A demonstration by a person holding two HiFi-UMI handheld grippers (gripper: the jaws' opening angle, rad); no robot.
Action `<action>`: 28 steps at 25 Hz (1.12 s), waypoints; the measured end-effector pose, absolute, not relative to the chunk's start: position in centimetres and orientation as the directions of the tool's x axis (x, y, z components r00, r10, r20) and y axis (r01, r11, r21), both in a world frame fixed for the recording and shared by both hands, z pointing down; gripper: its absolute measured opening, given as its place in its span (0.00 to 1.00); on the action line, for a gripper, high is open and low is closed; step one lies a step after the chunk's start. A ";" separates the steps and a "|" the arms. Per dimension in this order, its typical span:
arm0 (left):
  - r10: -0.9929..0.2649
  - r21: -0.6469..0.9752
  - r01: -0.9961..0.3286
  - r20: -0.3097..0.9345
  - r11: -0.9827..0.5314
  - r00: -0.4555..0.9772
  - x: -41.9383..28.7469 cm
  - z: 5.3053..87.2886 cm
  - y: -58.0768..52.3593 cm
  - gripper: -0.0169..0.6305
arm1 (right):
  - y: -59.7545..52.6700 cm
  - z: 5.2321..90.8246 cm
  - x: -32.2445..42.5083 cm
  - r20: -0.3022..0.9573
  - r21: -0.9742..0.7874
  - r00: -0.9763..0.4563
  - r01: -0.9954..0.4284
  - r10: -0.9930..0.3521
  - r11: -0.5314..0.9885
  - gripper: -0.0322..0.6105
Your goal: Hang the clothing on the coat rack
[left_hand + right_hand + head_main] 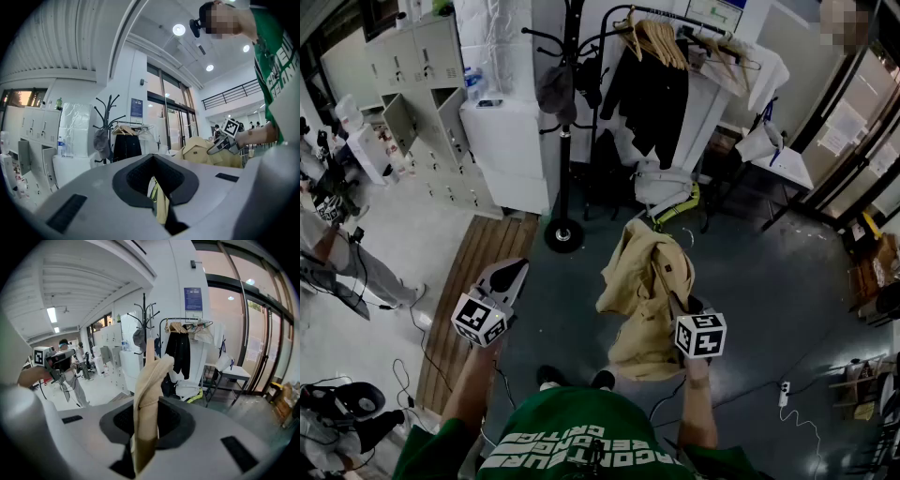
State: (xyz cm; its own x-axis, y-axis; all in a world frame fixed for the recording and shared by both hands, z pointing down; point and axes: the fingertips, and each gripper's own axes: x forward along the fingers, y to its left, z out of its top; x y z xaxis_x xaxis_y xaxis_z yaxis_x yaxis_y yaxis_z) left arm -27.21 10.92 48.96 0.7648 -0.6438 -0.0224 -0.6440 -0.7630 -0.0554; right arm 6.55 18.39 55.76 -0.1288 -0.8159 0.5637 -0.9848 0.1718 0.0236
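Observation:
A tan jacket (642,281) hangs bunched in front of me, and my right gripper (677,307) is shut on a fold of it. In the right gripper view that tan cloth (146,394) rises from between the jaws of the right gripper (144,427). The black coat rack (569,122) stands ahead to the left on a round base, with a grey cap (553,89) on one hook. My left gripper (516,272) is raised left of the jacket, jaws a little apart with nothing in them. The left gripper view shows the left gripper (157,199), the coat rack (105,122) and the jacket (199,150).
Behind the rack stands a white cabinet (506,141), with grey lockers (417,66) further left. A garment rail (675,42) with wooden hangers and a black coat (652,89) is behind the jacket. A wooden board (473,281) and cables lie on the floor. A person (337,244) sits at left.

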 end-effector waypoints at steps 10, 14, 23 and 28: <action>-0.652 -0.052 -0.652 -0.022 -0.756 0.758 -26.7 48.6 11.3 0.03 | 18.5 55.6 7.2 0.570 0.017 -0.136 -0.984 -0.810 0.177 0.16; -0.659 -0.049 -0.659 -0.019 -0.751 0.752 -26.5 48.8 11.8 0.03 | 18.6 55.6 7.5 0.570 0.013 -0.142 -0.983 -0.809 0.182 0.16; -0.659 -0.047 -0.658 -0.009 -0.751 0.752 -24.5 49.0 12.7 0.03 | 18.9 55.5 8.4 0.564 0.005 -0.165 -0.979 -0.809 0.203 0.16; -0.657 -0.053 -0.657 -0.005 -0.752 0.754 -22.3 49.3 12.9 0.03 | 18.8 55.5 9.5 0.555 0.004 -0.182 -0.975 -0.812 0.221 0.16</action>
